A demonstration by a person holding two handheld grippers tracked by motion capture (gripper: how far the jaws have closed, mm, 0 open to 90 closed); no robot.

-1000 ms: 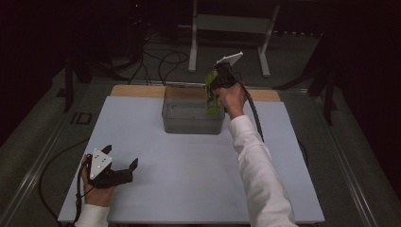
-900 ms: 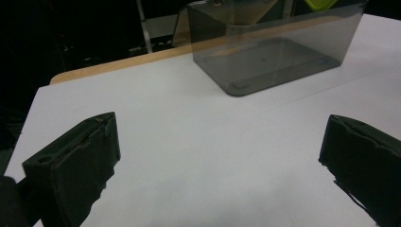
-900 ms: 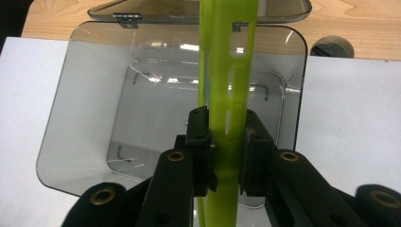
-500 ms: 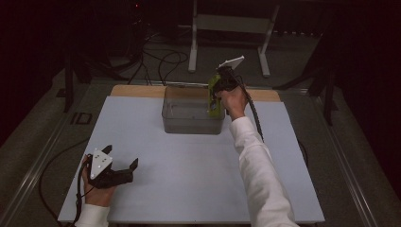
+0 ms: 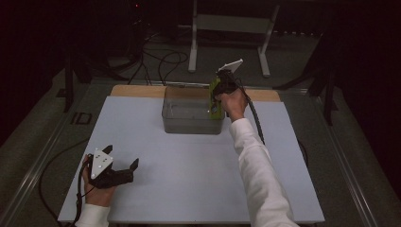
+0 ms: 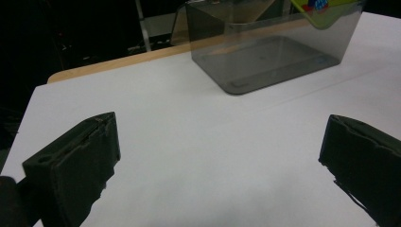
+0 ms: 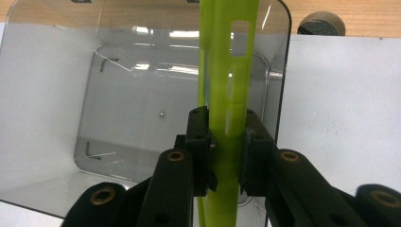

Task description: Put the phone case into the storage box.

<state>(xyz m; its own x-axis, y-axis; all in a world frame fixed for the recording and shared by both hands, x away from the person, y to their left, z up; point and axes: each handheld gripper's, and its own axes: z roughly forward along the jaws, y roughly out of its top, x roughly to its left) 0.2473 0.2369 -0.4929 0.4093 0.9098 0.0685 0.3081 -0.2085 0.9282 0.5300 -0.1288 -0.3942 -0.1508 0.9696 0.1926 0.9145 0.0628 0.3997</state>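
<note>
Nearest you, your left gripper [image 5: 124, 171] rests low on the white table [image 5: 189, 189] at its near left corner, jaws spread wide with nothing between them (in the left gripper view they frame bare tabletop, with the bin ahead). Farther out, your right arm in its white sleeve [image 5: 257, 175] stretches across the table to the far side, where your right gripper [image 7: 227, 142] is clenched on a flat lime-green piece [image 7: 227, 94] with slots cut through it. In the right gripper view both pads press the piece edge-on, and it stands upright over the open top of the clear grey bin [image 5: 184, 118], close to the bin's right wall. Beyond the bin runs the table's wooden far edge [image 5: 137, 91], then cables and a metal stand on the dark floor.
</note>
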